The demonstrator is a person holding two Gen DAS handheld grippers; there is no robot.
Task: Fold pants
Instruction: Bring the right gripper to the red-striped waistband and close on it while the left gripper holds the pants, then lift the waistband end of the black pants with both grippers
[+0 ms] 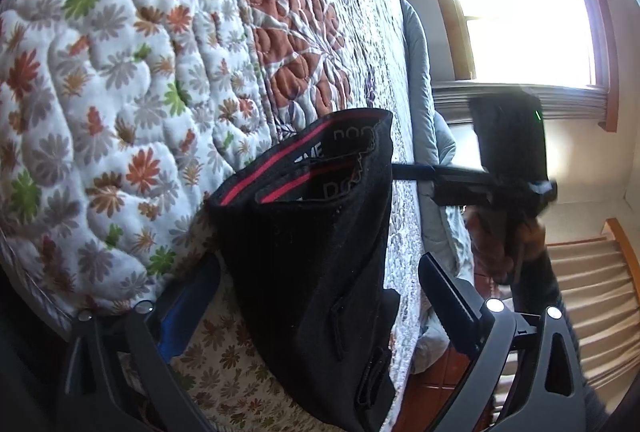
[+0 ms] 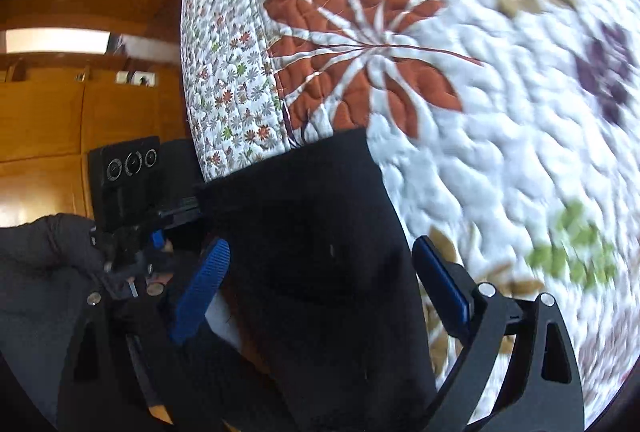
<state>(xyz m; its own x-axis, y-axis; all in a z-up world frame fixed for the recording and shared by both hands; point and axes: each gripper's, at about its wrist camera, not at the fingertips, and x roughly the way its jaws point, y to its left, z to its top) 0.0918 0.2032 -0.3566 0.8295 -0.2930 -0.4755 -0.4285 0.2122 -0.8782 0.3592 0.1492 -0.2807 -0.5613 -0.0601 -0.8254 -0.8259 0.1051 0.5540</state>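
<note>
Black pants point(image 1: 312, 252) lie folded into a thick bundle on a floral quilt point(image 1: 120, 71), waistband with a red stripe point(image 1: 288, 159) facing up and away. My left gripper point(image 1: 320, 260) is open wide and straddles the bundle, its blue pad point(image 1: 188, 308) just off the cloth's left edge. In the right wrist view the same pants point(image 2: 320, 252) fill the gap of my right gripper point(image 2: 320, 244), also open, with blue pads point(image 2: 200, 288) on either side and no visible pinch. A gloved hand point(image 2: 48, 252) holds the left tool at the left.
The quilt point(image 2: 480, 111) covers the whole bed. A grey blanket point(image 1: 420, 43) runs along the bed's far edge below a bright window point(image 1: 516, 11). Wooden cabinets point(image 2: 60, 111) stand past the bed's end. A bare hand point(image 1: 500, 248) grips the right tool at the right.
</note>
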